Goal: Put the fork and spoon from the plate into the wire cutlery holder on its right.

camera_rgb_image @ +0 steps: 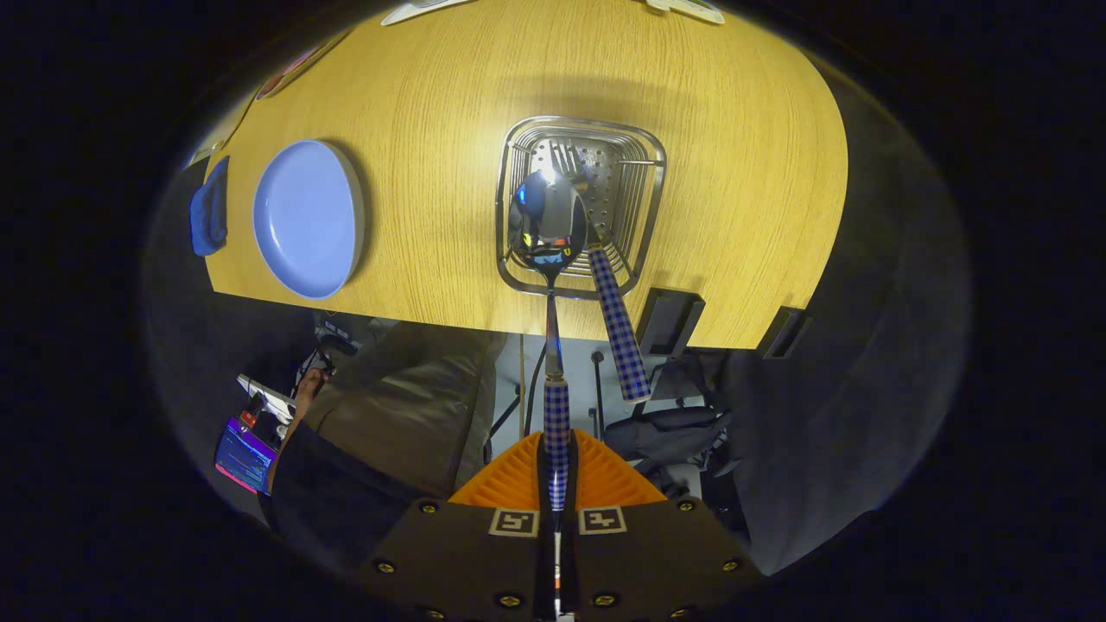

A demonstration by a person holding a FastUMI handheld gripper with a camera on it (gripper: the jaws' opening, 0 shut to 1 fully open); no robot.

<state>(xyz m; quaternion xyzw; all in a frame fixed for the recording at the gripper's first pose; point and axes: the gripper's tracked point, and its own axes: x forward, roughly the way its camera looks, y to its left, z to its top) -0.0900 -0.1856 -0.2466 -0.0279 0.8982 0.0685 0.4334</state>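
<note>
Fingers (556, 484) closed on the checked handle of the shiny metal spoon (548, 226), bowl-end held forward over the square wire cutlery holder (581, 206), lined up for a drop into it. The checked-handled fork (619, 324) already stands in the holder, tines down, handle leaning over the near rim. The round blue plate (308, 219) lies left of the holder on the wooden tabletop (432, 130), bare. Judging by that, only the spoon is left.

fork (615, 298) tines hidden — spoon (548, 226) overlapping
</note>
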